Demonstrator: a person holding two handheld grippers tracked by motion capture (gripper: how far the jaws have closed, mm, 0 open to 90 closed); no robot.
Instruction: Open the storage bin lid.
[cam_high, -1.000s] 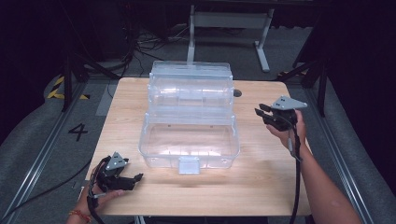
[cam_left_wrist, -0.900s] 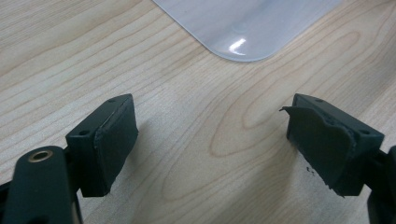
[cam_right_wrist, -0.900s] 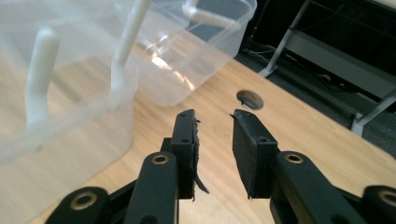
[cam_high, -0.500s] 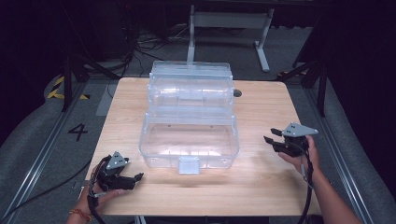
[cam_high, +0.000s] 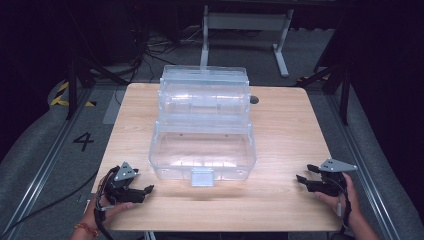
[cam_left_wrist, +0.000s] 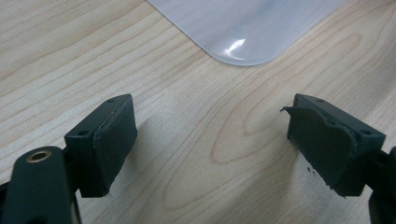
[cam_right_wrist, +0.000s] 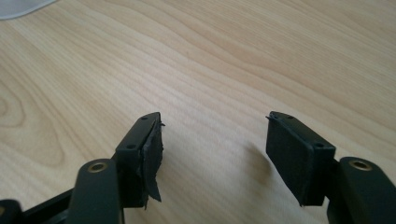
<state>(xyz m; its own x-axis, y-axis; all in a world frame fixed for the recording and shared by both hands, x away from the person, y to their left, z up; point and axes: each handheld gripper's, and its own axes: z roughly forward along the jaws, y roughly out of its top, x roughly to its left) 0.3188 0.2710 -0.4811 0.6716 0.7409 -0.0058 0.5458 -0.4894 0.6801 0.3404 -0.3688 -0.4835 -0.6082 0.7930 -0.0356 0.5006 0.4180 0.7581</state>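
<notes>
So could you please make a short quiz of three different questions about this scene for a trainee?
1. True or false: the clear box on the table stands open.
2. What lies between the pads of the left gripper? A) a latch B) nothing C) a cable
3. Which gripper is at the table's right edge?

Key:
1. True; the lid is tipped back.
2. B; its jaws are apart over bare wood.
3. The right gripper, open, with nothing between its jaws.

Open box mid-table; left tongs at near-left corner, right tongs near-right.
</notes>
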